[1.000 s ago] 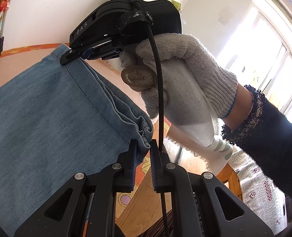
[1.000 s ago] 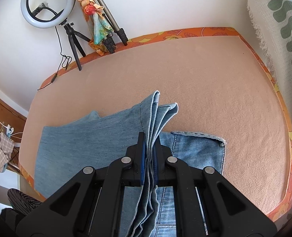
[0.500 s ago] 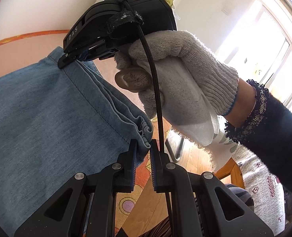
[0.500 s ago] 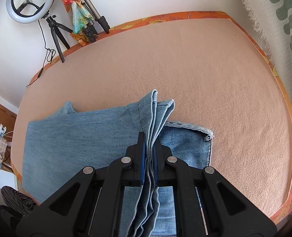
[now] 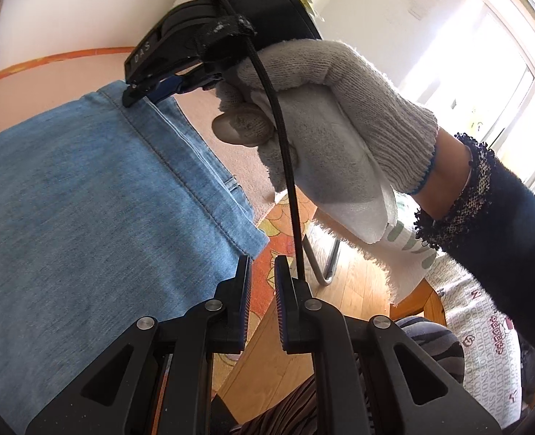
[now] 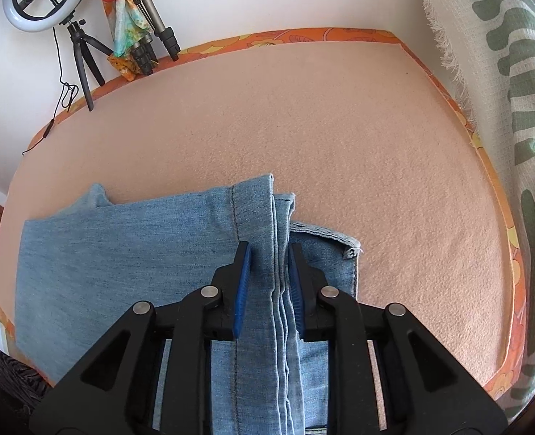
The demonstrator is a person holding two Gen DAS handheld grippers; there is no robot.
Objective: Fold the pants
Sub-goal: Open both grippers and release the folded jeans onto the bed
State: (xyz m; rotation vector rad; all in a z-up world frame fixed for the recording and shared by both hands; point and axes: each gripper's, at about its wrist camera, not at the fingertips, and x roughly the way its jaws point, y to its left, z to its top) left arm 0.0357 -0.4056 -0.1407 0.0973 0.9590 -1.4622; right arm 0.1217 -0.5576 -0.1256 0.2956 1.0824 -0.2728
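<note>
1. My left gripper (image 5: 262, 279) has its jaws parted a little with nothing between them; the jeans (image 5: 86, 199) corner sits just beside the left pad.
2. My right gripper (image 6: 267, 272) has its jaws spread apart too, with the stacked hem edges running loose between them.
3. The jeans lie folded flat on the peach tabletop (image 6: 303, 127).
4. My gloved right hand (image 5: 321, 108) holds that gripper.

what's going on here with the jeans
A person with a gripper in each gloved hand is folding blue jeans on a peach-covered table. Both grippers are open: the left gripper sits beside the hem corner, and the right gripper straddles the stacked hems without clamping them. The leg ends lie folded over the waistband.
</note>
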